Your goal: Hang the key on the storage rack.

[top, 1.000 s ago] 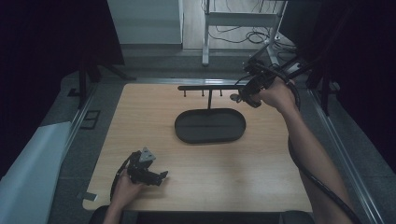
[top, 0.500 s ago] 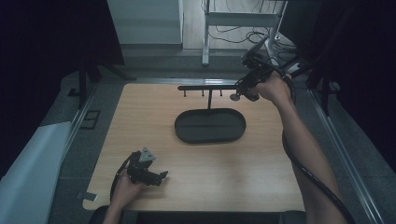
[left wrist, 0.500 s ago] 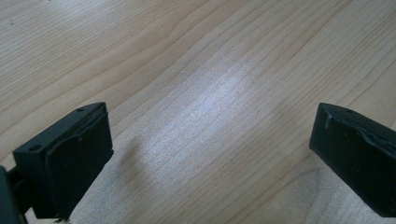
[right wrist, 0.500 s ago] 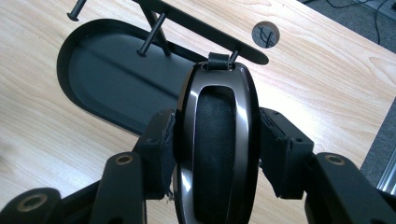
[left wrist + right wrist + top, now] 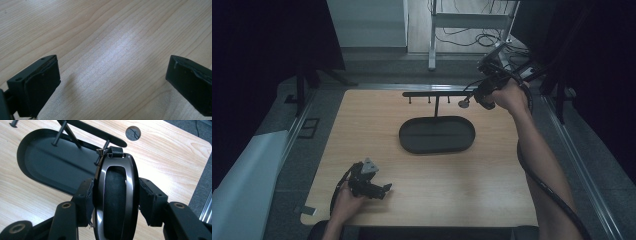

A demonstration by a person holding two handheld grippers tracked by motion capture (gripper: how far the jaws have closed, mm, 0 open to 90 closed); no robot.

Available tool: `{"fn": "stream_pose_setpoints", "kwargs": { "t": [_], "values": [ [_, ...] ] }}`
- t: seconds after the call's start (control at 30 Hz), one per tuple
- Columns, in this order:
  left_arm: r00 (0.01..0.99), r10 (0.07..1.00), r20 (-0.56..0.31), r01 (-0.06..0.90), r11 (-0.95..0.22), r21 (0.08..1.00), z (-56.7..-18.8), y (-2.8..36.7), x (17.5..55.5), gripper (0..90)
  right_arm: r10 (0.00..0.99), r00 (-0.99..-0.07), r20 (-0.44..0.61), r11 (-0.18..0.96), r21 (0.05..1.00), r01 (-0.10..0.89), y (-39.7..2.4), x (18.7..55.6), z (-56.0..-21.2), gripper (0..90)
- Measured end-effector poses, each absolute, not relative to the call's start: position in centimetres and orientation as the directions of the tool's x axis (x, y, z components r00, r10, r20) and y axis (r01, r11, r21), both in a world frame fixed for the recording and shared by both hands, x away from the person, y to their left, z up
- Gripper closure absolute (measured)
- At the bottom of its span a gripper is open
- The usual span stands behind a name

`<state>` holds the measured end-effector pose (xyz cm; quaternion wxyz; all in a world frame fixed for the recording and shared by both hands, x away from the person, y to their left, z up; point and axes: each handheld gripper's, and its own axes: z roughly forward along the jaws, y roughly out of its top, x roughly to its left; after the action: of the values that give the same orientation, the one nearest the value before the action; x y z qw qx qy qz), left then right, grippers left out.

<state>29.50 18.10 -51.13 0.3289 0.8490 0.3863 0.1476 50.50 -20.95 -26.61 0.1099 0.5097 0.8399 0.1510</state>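
The right gripper (image 5: 116,202) is clenched on a glossy dark oval key fob with a black padded centre (image 5: 115,202); its two black pads press on the fob's long sides. A small black loop and a metal clasp sit at the fob's top end, right against a peg under the black T-shaped hanging rack (image 5: 437,96). Whether the loop is hooked over that peg cannot be told. In the high view the right gripper (image 5: 482,94) is held up near the far right corner of the light wooden desk (image 5: 362,130), at the right end of the rack's crossbar, and the fob (image 5: 464,103) shows as a small pale disc beneath that end.

The rack's post rises from the far rim of a black oval tray (image 5: 437,135), which lies near the middle of the desk, toward the far edge.

The left gripper (image 5: 373,184) rests near the front left corner of the desk, in the person's left hand (image 5: 346,201). Its jaws are spread wide apart over bare wood, grasping nothing.
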Motion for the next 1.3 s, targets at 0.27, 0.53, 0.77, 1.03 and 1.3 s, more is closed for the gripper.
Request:
{"fn": "stream_pose_setpoints", "kwargs": {
  "t": [0.27,0.53,0.77,1.03,1.3],
  "values": [
    [0.654,0.757,-0.001,0.559,-0.483,0.674,-51.0,18.2,29.5,0.0,0.896,-0.443,-0.024,0.421,0.361,0.832,-22.0,50.6,-27.7,49.0],
    [0.655,0.756,0.002,0.558,-0.485,0.673,-51.0,18.2,29.5,0.0,0.901,-0.433,-0.017,0.409,0.359,0.839,-22.9,50.7,-29.1,48.9],
    [0.652,0.758,0.001,0.559,-0.482,0.675,-51.1,18.2,29.5,0.0,0.903,-0.43,-0.015,0.407,0.352,0.842,-23.2,50.8,-30.5,48.9],
    [0.653,0.758,0.001,0.559,-0.482,0.675,-51.1,18.2,29.5,0.0,0.903,-0.429,-0.019,0.408,0.349,0.844,-23.4,50.9,-31.8,48.9],
    [0.651,0.759,0.001,0.559,-0.481,0.676,-51.1,18.2,29.5,0.0,0.903,-0.429,-0.016,0.407,0.352,0.843,-23.6,51.0,-33.4,48.8]
  ]
}}
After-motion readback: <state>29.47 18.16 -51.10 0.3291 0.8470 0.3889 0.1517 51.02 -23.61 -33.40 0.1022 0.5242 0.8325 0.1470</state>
